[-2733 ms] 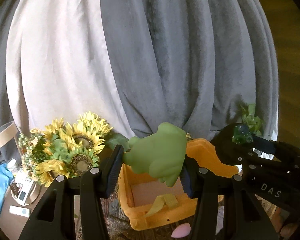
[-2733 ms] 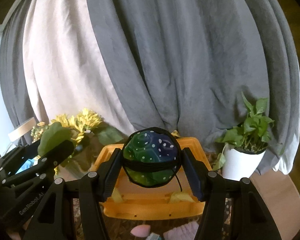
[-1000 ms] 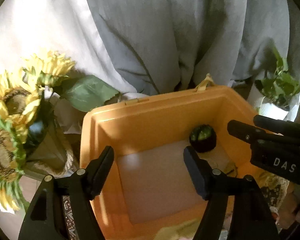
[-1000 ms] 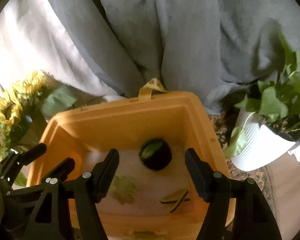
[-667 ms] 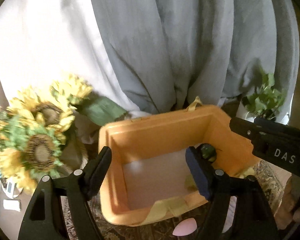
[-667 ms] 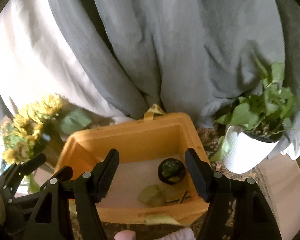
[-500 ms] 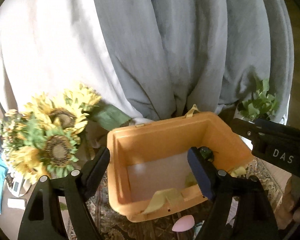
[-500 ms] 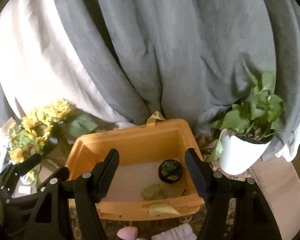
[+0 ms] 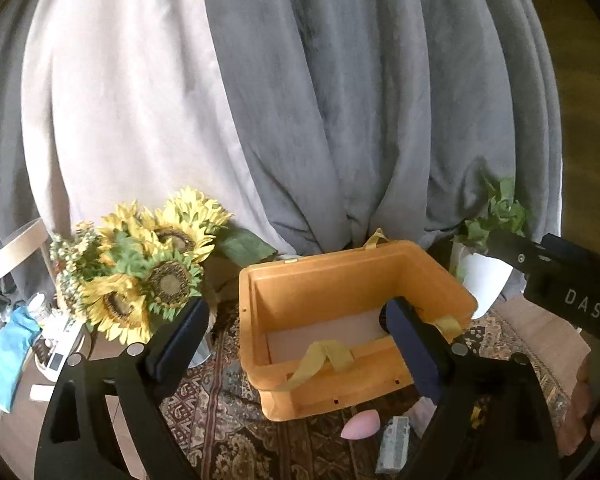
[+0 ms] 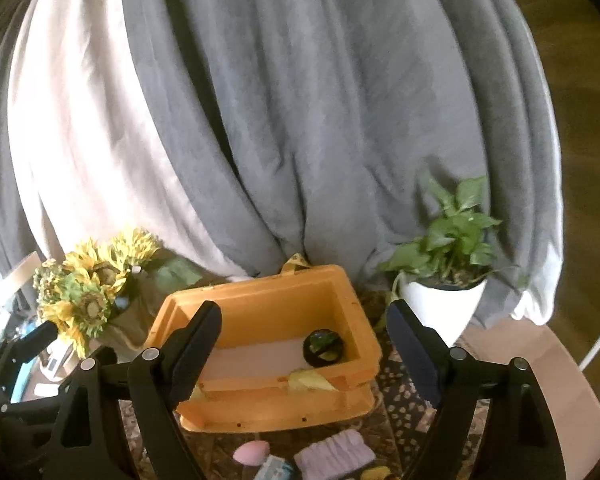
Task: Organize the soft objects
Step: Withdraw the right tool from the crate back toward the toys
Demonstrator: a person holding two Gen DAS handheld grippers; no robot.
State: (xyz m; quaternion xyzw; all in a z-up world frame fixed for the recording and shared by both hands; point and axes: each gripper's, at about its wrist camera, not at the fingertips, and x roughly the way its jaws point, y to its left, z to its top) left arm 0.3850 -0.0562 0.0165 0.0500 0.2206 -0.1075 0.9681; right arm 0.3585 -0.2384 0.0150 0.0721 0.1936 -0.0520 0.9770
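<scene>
An orange bin (image 9: 340, 280) (image 10: 276, 400) with yellow strap handles stands on a patterned rug. Inside it lies a dark green spotted ball (image 10: 323, 347) at the right. My left gripper (image 9: 296, 344) hangs above and in front of the bin, jaws opening, nothing between them. My right gripper (image 10: 304, 344) is likewise raised before the bin, jaws opening and empty; its body shows at the right of the left wrist view. On the rug in front lie a pink egg-shaped sponge (image 9: 360, 429) (image 10: 251, 453), a lilac ribbed soft piece (image 10: 334, 457) and a small grey-blue block (image 9: 392, 446).
A sunflower bouquet (image 9: 148, 276) (image 10: 88, 280) stands left of the bin, a potted plant in a white pot (image 10: 444, 300) (image 9: 484, 276) to the right. Grey and white curtains (image 9: 300, 100) hang behind. A side table with small items (image 9: 16, 344) is at far left.
Both grippers let go of the green soft toy and the spotted ball in the bin, then pulled back and upward. The bin now looks smaller and both jaws stand wider.
</scene>
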